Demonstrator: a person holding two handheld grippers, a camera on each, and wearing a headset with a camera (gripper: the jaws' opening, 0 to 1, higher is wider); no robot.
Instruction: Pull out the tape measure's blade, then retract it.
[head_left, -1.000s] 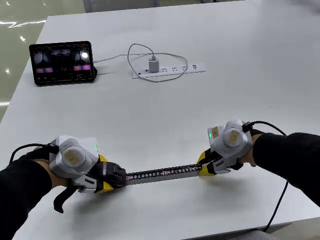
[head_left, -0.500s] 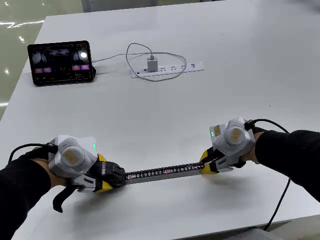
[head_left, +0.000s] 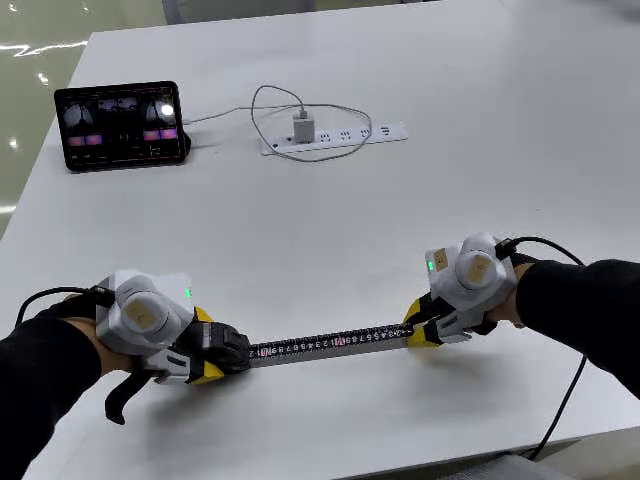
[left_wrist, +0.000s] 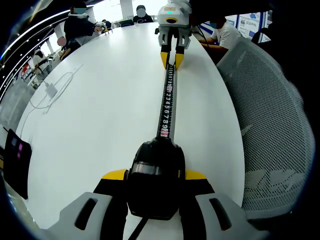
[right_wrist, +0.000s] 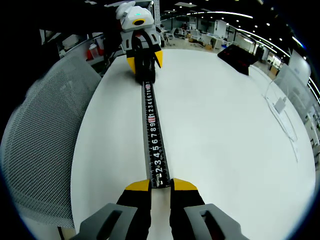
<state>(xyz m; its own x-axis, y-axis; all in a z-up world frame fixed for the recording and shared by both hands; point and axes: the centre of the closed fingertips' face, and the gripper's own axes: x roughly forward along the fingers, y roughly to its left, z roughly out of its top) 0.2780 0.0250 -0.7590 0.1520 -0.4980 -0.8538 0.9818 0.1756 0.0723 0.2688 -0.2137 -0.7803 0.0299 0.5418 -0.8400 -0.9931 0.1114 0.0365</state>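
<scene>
The left gripper (head_left: 214, 353) has its jaws clamped on the black body of the tape measure (left_wrist: 156, 176). The body sits right between the yellow jaw tips, low on the white worktop (head_left: 350, 230). The right gripper (head_left: 416, 336) has its jaws pinched together on the very end of the blade (head_left: 325, 345).

The blade runs in a straight line from the left jaws across to the right jaws, with its numbers facing up. It lies flat on the worktop or just above it; I cannot tell which. A good piece of blade is out, so I think the pulling part is well along. The letting-back part is not yet done.

Some things could go wrong here. The right jaws hold only the thin tip. If the tip slips out, the spring could yank the blade back fast, and it could whip and bang into the body. If the right jaws lift or twist, the blade could bend and buckle. If the pull is too hard, the smooth body could turn or slide out of the left jaws.

A tablet (head_left: 122, 125) and a power strip (head_left: 385, 131) sit far beyond both jaws, well out of the way.
</scene>
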